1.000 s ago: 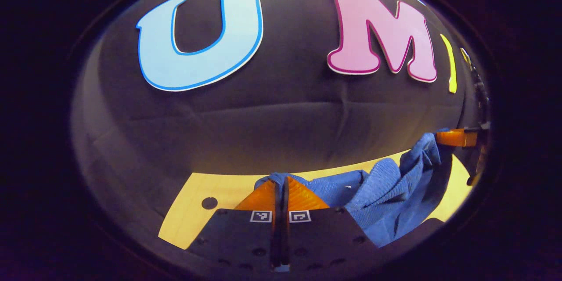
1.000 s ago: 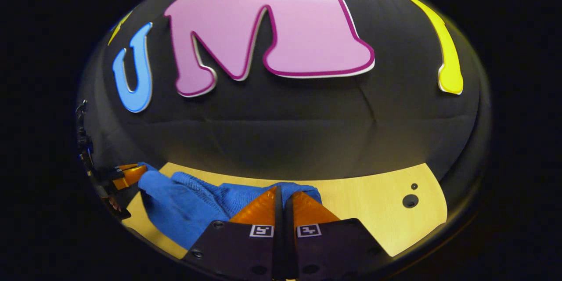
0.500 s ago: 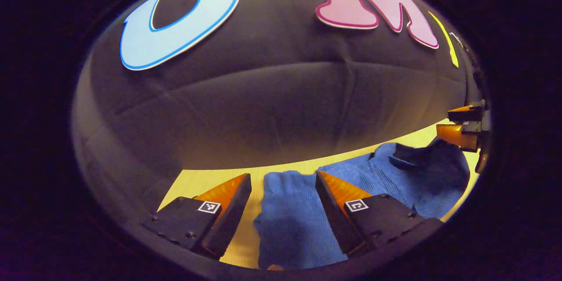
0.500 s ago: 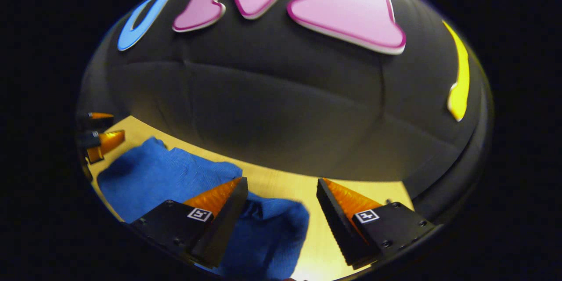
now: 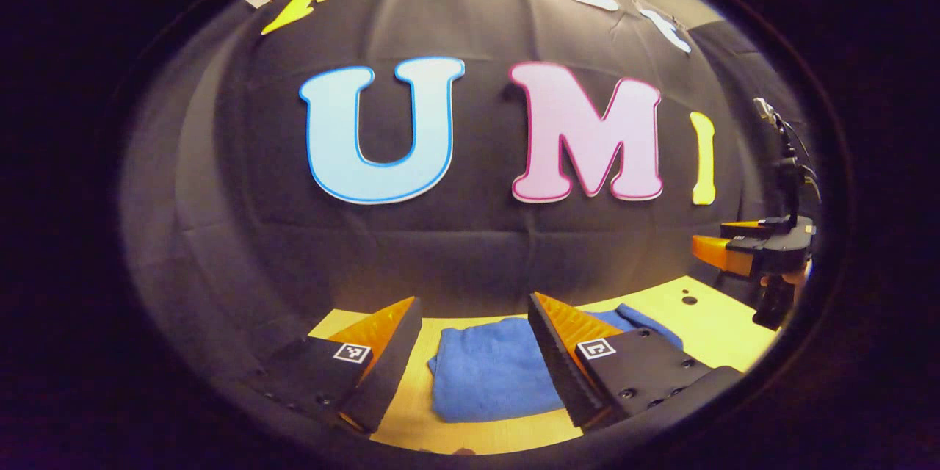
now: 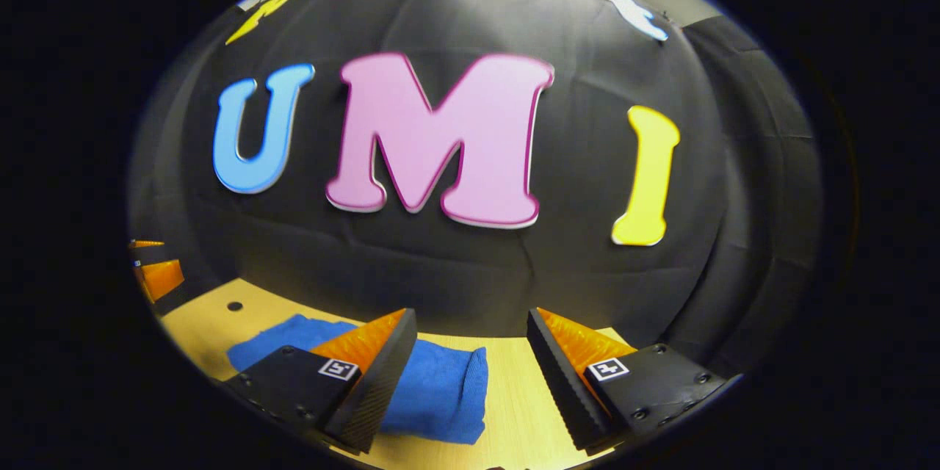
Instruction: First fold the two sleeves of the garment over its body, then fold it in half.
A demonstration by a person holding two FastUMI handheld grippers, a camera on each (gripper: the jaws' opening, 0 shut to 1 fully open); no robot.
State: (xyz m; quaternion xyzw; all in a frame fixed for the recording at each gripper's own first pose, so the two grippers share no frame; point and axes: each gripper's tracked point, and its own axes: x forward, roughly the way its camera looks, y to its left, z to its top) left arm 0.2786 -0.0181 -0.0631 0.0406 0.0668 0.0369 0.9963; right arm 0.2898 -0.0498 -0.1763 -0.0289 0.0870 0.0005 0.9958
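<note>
**Blue garment lies folded on the table, both grippers spread and clear of it**

The blue knitted garment (image 5: 496, 374) lies on the pale wooden table (image 5: 723, 323) as a compact folded bundle, close to the table's far edge where the black cloth wall comes down behind it. In the left gripper view its left edge is rounded and thick, several layers one upon another, and a smaller flap (image 5: 646, 323) reaches out toward the right beyond the main bundle.

The left gripper (image 5: 474, 319) hangs above the near side of the garment with its fingers spread wide; the cloth shows in the gap between them, and neither finger presses on it. In the right gripper view the right gripper (image 6: 470, 330) is likewise spread wide, holding nothing. Its left finger (image 6: 367, 360) overlaps the garment (image 6: 437, 393) in the picture, while its right finger stands over bare table (image 6: 514, 396) just beside the bundle's right end.

From the left gripper view the right gripper appears again, well off at the right edge, raised above the table's right side. A small round hole (image 5: 689, 299) marks the table near that side, and another (image 6: 234, 305) shows near the table's left far corner.
</note>
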